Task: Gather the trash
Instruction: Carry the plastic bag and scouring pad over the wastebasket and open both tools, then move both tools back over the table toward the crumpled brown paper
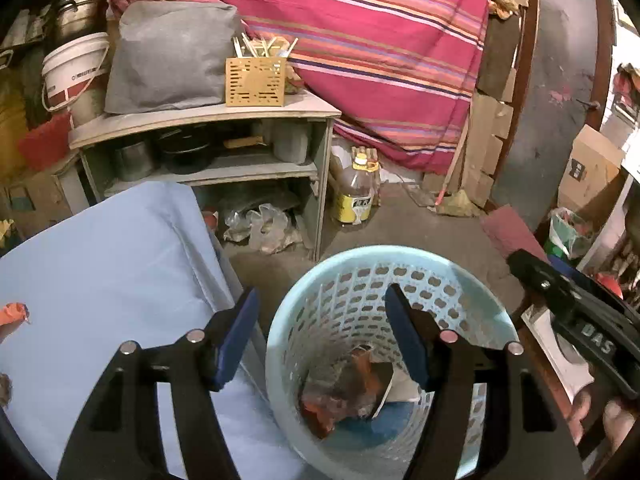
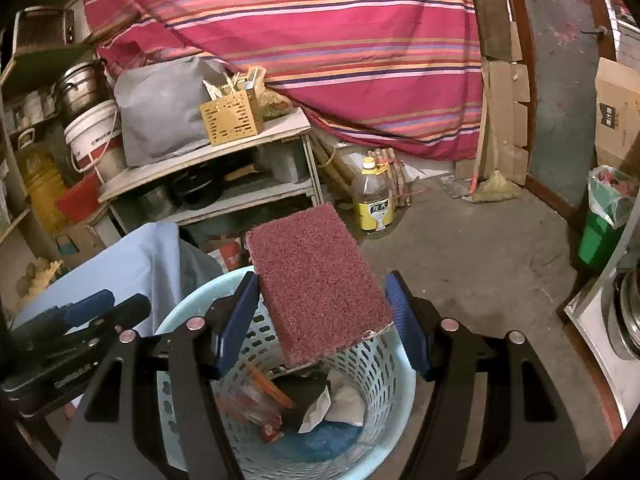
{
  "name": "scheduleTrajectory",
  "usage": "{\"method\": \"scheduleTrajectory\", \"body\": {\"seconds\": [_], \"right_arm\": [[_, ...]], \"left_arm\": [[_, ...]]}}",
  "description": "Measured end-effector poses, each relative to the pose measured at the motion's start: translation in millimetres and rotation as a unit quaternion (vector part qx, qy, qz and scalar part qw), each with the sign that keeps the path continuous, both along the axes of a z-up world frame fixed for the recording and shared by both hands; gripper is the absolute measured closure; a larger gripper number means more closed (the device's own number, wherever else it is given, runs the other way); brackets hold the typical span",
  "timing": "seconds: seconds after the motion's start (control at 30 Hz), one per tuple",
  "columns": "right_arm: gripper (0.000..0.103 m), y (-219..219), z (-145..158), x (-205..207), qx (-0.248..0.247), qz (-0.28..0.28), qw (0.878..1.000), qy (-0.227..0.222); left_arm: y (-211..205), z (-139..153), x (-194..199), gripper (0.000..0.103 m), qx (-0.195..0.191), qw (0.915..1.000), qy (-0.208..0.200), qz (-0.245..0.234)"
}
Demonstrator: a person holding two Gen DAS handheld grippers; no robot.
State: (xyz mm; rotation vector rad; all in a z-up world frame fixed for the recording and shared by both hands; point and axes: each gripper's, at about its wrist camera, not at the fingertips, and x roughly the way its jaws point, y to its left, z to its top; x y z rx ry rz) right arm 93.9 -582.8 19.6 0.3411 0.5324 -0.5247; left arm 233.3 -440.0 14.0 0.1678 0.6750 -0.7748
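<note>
A light blue perforated basket (image 1: pixel 472 276) (image 2: pixel 384 364) stands on the floor and holds wrappers and paper scraps (image 1: pixel 352 392) (image 2: pixel 276 404). My left gripper (image 1: pixel 320 340) is open and empty above the basket's left rim. My right gripper (image 2: pixel 322 322) is open above the basket. A dark red scouring pad (image 2: pixel 316 280) is between its fingers; its left edge is at the left finger and a gap shows at the right finger. The pad's corner also shows in the left wrist view (image 1: pixel 508 228). An orange scrap (image 1: pixel 14 314) lies on the blue sheet (image 1: pixel 112 280).
A grey shelf unit (image 1: pixel 208 116) with a yellow perforated box (image 1: pixel 256 80) stands behind. An oil bottle (image 2: pixel 374 200), a broom (image 2: pixel 494 188) and a green bin (image 2: pixel 600 236) are on the concrete floor. A striped red cloth (image 2: pixel 320 40) hangs at the back.
</note>
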Motion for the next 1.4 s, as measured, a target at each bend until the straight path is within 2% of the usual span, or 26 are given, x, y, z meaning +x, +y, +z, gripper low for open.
{"method": "scheduleTrajectory", "body": {"seconds": [0.03,0.1,0.2,0.27,0.33,0.4,0.47,0.6,0.67,0.83,0.9,1.0,1.03,1.13,1.23,1.3,1.37,1.4], "right_arm": [[0.038,2,-1,2,-0.003,0.001,1.0,0.004],[0.038,5,-2,7,-0.006,0.005,1.0,0.01],[0.035,13,-3,15,-0.007,0.014,1.0,0.016],[0.024,19,-2,22,-0.008,0.019,1.0,0.02],[0.022,26,-1,28,-0.01,0.022,0.999,0.022],[0.011,32,0,34,-0.013,0.023,0.999,0.023],[0.004,40,2,38,-0.019,0.017,1.0,0.017],[0.005,56,5,51,-0.012,0.028,1.0,0.003],[0.004,66,5,60,-0.008,0.037,0.999,-0.001],[0.004,108,2,90,-0.001,0.071,0.997,-0.029],[0.004,132,1,106,-0.009,0.09,0.996,-0.02],[0.004,169,-4,134,-0.006,0.122,0.992,0.026],[0.004,179,-4,139,-0.008,0.128,0.991,0.027],[0.004,218,-7,157,-0.038,0.138,0.989,0.036],[0.004,252,-11,172,-0.054,0.153,0.986,0.046],[0.004,268,-14,180,-0.049,0.162,0.984,0.048],[0.004,284,-17,184,-0.045,0.16,0.985,0.046],[0.004,296,-18,188,-0.047,0.164,0.984,0.048]], "left_arm": [[5,1,-1,0.038,0.0,1.0,-0.004,0.002],[14,3,-1,0.023,0.002,0.9998,-0.017,0.012],[33,6,1,0.017,0.003,0.9989,-0.035,0.032],[49,8,5,0.017,0.0,0.9986,-0.033,0.041],[64,10,7,0.015,-0.001,0.9979,-0.036,0.054],[85,15,10,0.013,-0.002,0.9964,-0.047,0.07],[105,19,12,0.013,0.007,0.9943,-0.063,0.086],[152,23,10,0.006,0.006,0.9905,-0.093,0.101],[185,19,11,0.006,0.008,0.9853,-0.11,0.13],[258,1,26,0.006,0.046,0.9801,-0.096,0.167],[287,-6,34,0.004,0.054,0.9749,-0.09,0.196],[333,-15,49,0.005,0.067,0.9619,-0.095,0.247],[349,-17,56,0.004,0.072,0.9563,-0.095,0.267],[386,-19,71,0.005,0.055,0.9547,-0.07,0.284],[420,-20,83,0.005,0.042,0.9481,-0.055,0.311],[440,-20,89,0.005,0.04,0.9423,-0.052,0.328],[462,-22,94,0.005,0.055,0.9296,-0.063,0.359],[470,-23,96,0.005,0.057,0.9276,-0.064,0.364]]}}
